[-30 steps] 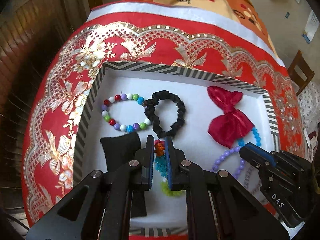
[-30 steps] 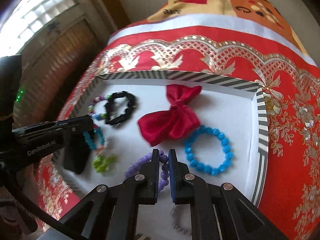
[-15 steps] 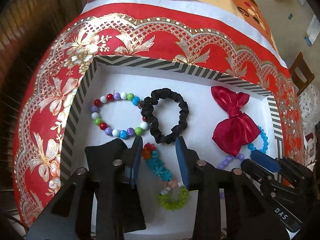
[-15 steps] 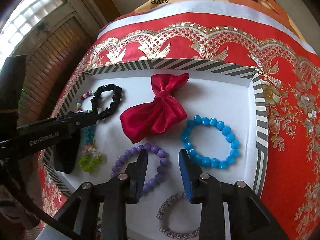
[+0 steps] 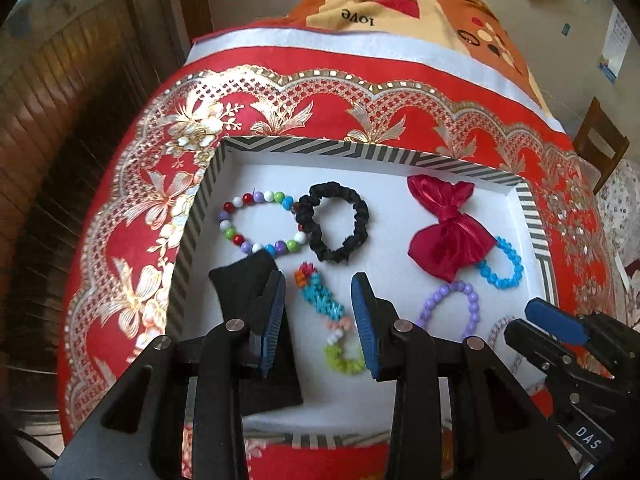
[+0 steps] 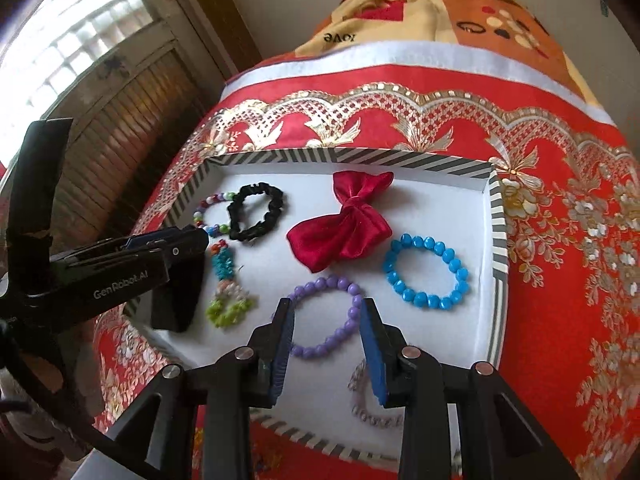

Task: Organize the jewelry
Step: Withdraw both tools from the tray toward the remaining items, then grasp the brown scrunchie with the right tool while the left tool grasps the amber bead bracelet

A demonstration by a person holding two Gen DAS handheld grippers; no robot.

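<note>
A white tray with a striped rim (image 5: 320, 148) (image 6: 498, 216) lies on a red and gold cloth. It holds a multicoloured bead bracelet (image 5: 240, 236), a black scrunchie (image 5: 360, 208) (image 6: 276, 200), a red bow (image 5: 448, 236) (image 6: 340, 232), a blue bead bracelet (image 6: 456, 264), a purple bead bracelet (image 6: 352, 300), a teal, white and green bead strand (image 5: 324, 300) (image 6: 224, 268), a black pouch (image 5: 240, 280) and a pale bracelet (image 6: 360, 404). My left gripper (image 5: 320, 312) is open above the bead strand. My right gripper (image 6: 326, 344) is open above the purple bracelet.
The red and gold cloth (image 5: 280, 100) covers a rounded surface, with a patterned blanket (image 5: 400, 0) behind it. Wooden shutters (image 5: 60, 120) stand at the left. A wooden chair (image 5: 600, 140) is at the right.
Both grippers have opened, letting go of the bead strand and the purple bracelet, and have drawn back and up from the tray.
</note>
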